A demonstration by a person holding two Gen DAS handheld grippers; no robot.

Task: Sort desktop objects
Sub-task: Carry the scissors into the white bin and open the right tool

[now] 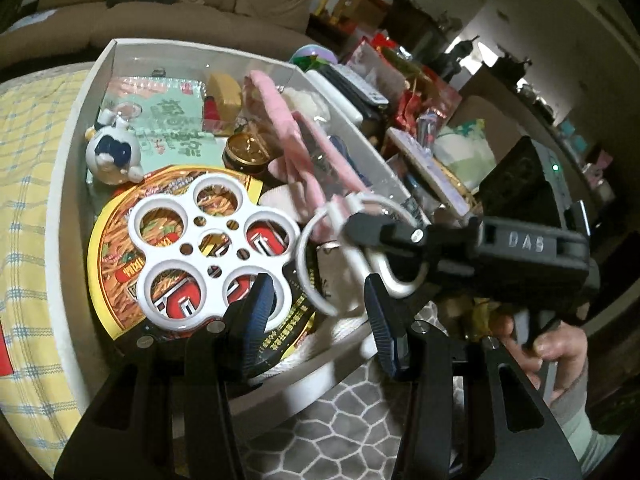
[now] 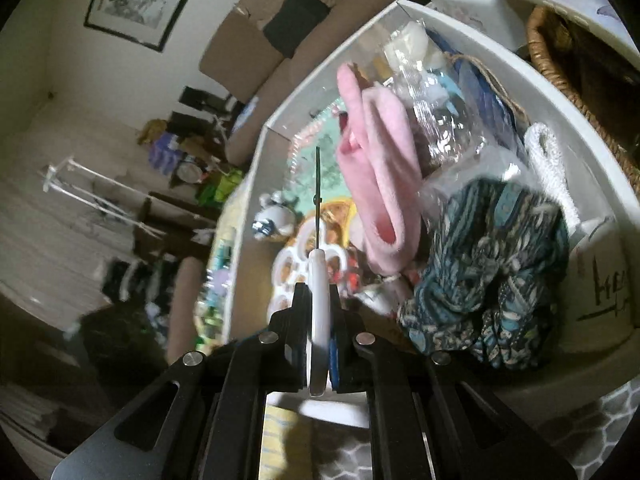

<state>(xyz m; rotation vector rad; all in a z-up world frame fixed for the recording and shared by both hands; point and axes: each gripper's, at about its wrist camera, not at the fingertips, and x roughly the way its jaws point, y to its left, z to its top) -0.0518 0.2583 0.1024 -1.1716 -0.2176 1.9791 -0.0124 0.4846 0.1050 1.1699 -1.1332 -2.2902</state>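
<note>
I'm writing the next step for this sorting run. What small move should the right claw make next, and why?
Probably lower and release: the right claw is shut on the white-handled scissors, held above the white open box of sorted items.

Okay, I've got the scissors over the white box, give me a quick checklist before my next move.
1. Right tool grips scissors: ok, shut on the white handle.
2. Left tool free: ok, open, nothing pinched.
3. Scissors over the box: ok.
4. Blades closed: cannot tell, seen edge-on.
5. Clear landing spot: not ok, box is crowded; holed tray on noodle bowl lies beneath.
</note>
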